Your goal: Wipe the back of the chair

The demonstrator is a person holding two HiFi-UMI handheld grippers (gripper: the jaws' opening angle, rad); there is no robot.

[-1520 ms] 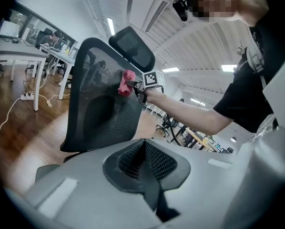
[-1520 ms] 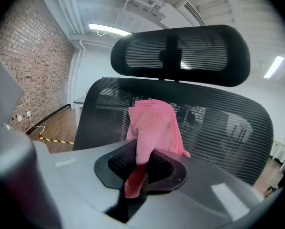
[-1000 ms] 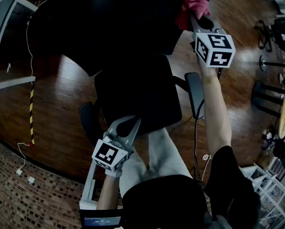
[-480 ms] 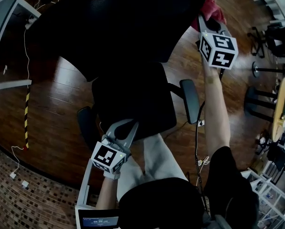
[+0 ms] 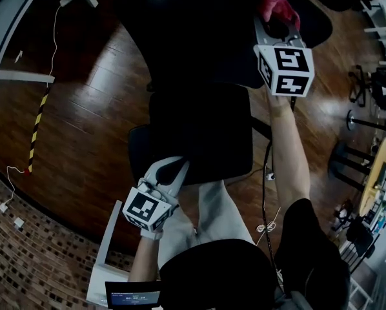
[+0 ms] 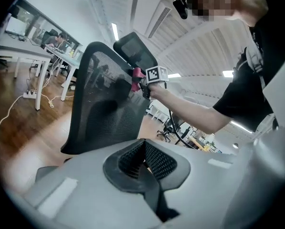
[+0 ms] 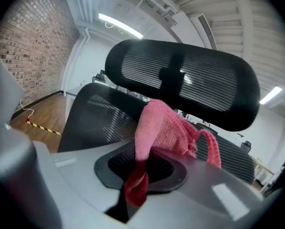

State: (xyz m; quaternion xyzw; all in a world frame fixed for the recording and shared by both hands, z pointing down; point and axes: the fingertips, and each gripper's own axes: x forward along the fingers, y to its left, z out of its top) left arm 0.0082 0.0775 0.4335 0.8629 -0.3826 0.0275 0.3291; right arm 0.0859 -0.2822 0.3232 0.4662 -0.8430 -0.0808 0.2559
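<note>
The black mesh chair back (image 5: pixel 199 37) fills the top of the head view, above the seat (image 5: pixel 203 131). My right gripper (image 5: pixel 275 19) is raised against the chair's upper right part, shut on a pink cloth (image 5: pixel 277 4). In the right gripper view the cloth (image 7: pixel 166 128) bunches out of the jaws, right in front of the headrest (image 7: pixel 190 80) and the mesh back (image 7: pixel 104 118). My left gripper (image 5: pixel 170 172) hangs low by the seat's front edge, shut with nothing in it. Its own view shows the chair back (image 6: pixel 104 104), the cloth (image 6: pixel 136 78) and the right gripper's cube (image 6: pixel 157 74).
A yellow-and-black strip (image 5: pixel 38 124) and loose cables (image 5: pixel 9 173) lie on the wooden floor at left. A white desk frame (image 5: pixel 25 76) stands at upper left. Other chair bases (image 5: pixel 367 121) crowd the right side. A white table leg (image 5: pixel 109 257) is near my left arm.
The right gripper with the cloth has slid right and then back left along the top of the chair. The left gripper has stayed by the seat front.
</note>
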